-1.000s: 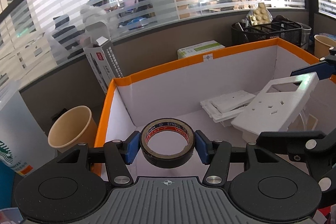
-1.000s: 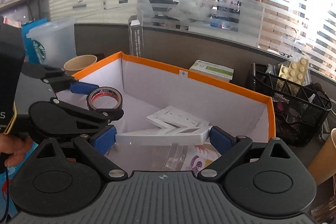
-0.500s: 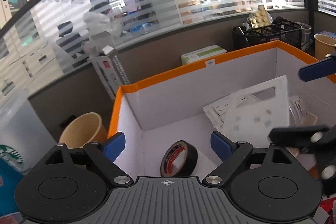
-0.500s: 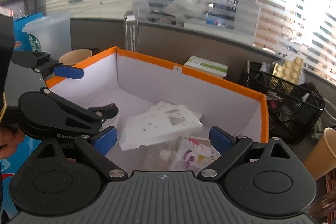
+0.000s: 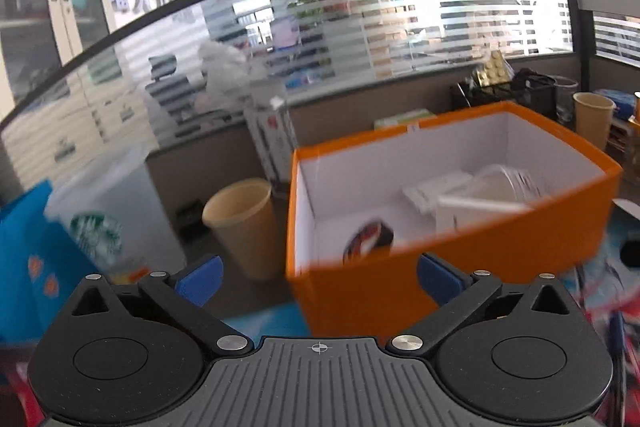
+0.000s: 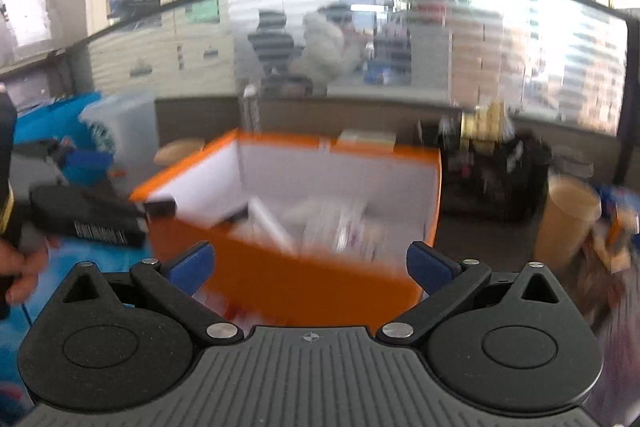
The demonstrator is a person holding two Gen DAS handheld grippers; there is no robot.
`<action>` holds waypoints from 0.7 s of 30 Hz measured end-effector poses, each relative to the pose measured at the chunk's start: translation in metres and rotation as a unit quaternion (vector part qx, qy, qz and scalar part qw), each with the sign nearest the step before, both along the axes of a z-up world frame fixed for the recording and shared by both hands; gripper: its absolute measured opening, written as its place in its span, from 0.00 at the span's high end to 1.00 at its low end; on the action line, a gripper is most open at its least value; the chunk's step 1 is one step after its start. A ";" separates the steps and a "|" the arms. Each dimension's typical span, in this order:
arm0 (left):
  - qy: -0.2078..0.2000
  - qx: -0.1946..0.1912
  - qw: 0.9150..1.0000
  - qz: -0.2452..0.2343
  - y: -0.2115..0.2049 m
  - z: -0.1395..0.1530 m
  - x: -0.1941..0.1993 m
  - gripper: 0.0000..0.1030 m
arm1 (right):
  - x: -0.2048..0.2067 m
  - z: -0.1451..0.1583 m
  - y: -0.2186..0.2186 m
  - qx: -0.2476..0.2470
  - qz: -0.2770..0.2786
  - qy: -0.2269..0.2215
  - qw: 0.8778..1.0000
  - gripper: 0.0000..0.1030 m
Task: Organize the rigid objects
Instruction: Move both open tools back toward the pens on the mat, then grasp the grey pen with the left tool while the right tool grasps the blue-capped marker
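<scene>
We see an office desk through two fisheye cameras, each looking out over its own gripper. The landmark is an orange box (image 5: 452,267) with white inner walls, open at the top.

The left gripper (image 5: 318,273) sits in front of the box's near wall, outside it. Its jaws have just been opening and now stand spread wide, blue pads far apart, with nothing between them. The right gripper (image 6: 310,265) also sits in front of the box, outside it. Its jaws have likewise just been opening, are fully spread, and hold nothing.

Inside the box, in its near left corner, a roll of black tape (image 5: 368,239) with a red-and-white label stands on edge on the floor. To the right of it, still inside the box, white socket plates (image 5: 460,193) lie in a loose pile, one leaning at a tilt. The right view shows the box contents only as a blur.

Just left of the box, outside it, stands a tan paper cup (image 5: 240,223). Farther left of the box are a clear plastic cup (image 5: 100,223) with a green logo and a blue bag (image 5: 28,259). Behind the box's far right corner is a black wire basket (image 5: 504,91), with a second paper cup (image 5: 592,119) to the right of it.

In the right view, to the left of the box, a person's hand (image 6: 20,267) grips the handle of the left gripper.
</scene>
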State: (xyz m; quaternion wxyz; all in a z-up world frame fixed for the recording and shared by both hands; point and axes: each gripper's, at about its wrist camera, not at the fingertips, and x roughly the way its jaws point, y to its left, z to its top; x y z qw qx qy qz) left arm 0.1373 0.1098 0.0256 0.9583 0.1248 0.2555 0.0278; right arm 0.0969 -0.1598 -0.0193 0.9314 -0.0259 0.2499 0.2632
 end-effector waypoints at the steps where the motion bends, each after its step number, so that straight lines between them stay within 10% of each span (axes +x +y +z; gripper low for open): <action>1: 0.001 -0.002 1.000 0.006 0.002 -0.003 -0.008 0.00 | -0.009 -0.008 -0.004 -0.003 -0.005 0.010 1.000 0.00; 13: 0.075 -0.047 0.996 -0.028 -0.001 -0.050 -0.055 0.00 | -0.059 -0.065 0.004 0.004 -0.023 0.095 0.995 0.09; 21: 0.085 -0.048 0.994 -0.046 -0.013 -0.062 -0.065 0.00 | -0.067 -0.078 0.018 -0.058 -0.012 0.051 0.997 0.67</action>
